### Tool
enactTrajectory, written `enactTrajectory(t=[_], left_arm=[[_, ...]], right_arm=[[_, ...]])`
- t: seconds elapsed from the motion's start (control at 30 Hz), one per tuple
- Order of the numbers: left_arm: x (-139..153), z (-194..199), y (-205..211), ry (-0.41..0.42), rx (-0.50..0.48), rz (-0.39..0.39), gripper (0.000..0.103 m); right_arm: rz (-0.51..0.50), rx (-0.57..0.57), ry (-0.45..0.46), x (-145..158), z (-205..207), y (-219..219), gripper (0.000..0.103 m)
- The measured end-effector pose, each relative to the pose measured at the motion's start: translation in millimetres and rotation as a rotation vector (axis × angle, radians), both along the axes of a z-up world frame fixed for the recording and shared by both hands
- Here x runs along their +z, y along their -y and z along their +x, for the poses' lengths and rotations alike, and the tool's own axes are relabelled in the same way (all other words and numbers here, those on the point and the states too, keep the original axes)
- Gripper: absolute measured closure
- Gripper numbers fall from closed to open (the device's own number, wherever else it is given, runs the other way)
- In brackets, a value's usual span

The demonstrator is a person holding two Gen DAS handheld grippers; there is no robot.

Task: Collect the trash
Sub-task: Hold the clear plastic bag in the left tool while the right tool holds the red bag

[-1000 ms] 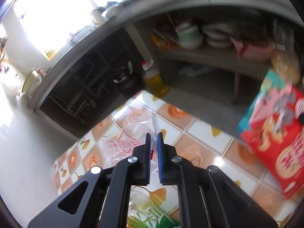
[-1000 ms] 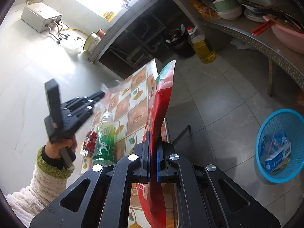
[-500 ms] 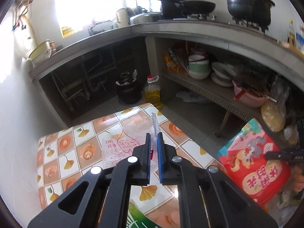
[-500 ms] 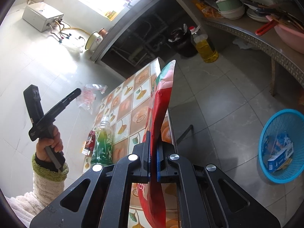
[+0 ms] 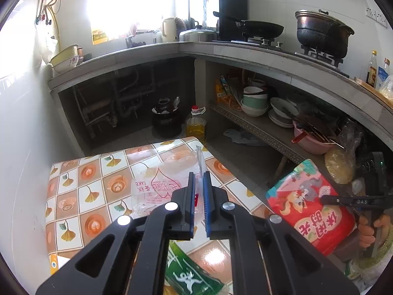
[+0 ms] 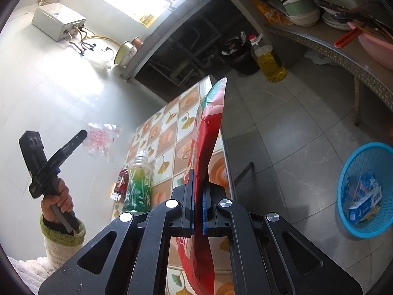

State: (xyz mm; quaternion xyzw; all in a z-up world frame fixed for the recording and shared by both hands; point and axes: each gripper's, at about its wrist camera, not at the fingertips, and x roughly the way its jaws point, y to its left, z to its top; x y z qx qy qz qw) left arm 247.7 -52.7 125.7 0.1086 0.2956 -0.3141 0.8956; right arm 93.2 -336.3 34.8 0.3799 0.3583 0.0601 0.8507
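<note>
Clear cake wrapper (image 5: pixel 157 186), pinched in left claw (image 5: pixel 199 204), has been lifted off tablecloth (image 5: pixel 81 196) below. Red snack bag (image 6: pixel 208 147) is clamped in right claw (image 6: pixel 198 211); blue basket (image 6: pixel 343 196), far right, likely comes next.

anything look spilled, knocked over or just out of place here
Nothing spilled. A crumpled white plastic bag lies loose on the floor under the dish shelf, and a green bottle and a red can sit on the tiled table.

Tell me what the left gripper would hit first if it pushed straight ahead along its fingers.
Probably the patterned table top. The left gripper, shut on a clear cake wrapper, points downward over the table, toward its far end. Depth is hard to judge; it might clear the edge and reach the floor.
</note>
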Motion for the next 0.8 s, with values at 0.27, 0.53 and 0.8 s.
enactTrajectory(t=[0.27,0.53,0.8], left_arm=[[0,-11,-12,-0.017,0.001,-0.022,0.097],[-8,-12,-17,-0.037,0.0,-0.029,0.097],[-33,-6,-8,-0.116,-0.039,0.0,0.097]], right_arm=[[-0.002,0.012,0.004,3,0,1,0.1],[-0.005,0.013,0.006,4,1,1,0.1],[0.0,0.018,0.004,4,2,2,0.1]])
